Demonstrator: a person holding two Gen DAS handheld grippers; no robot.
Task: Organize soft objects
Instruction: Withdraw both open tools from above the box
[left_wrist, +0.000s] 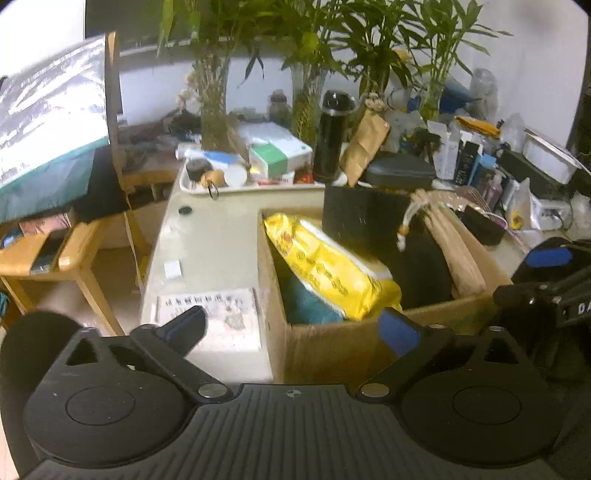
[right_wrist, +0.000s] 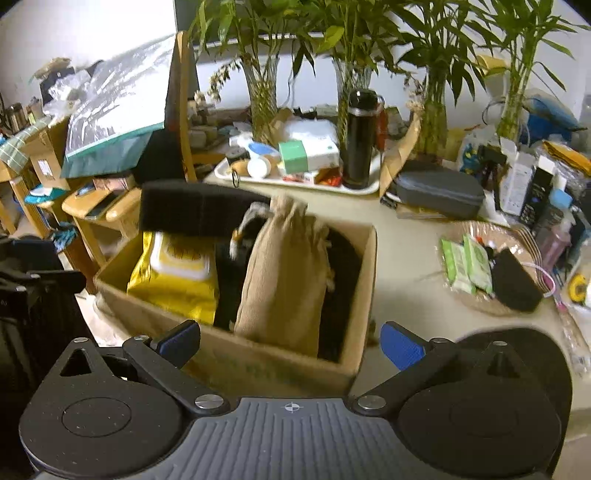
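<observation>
A cardboard box stands on the pale table in front of both grippers. Inside it lie a yellow wipes pack, a tan drawstring pouch, a teal soft item and dark fabric. A black foam block rests across the box's far edge. My left gripper hovers at the box's near wall, open, nothing between its fingers. My right gripper is open at the near wall too, empty. The right gripper shows at the left wrist view's right edge.
A white tray with a black bottle, boxes and jars sits behind the box. Vases of bamboo line the back. A wicker basket with green packets and a grey case lie right. Wooden stools stand left.
</observation>
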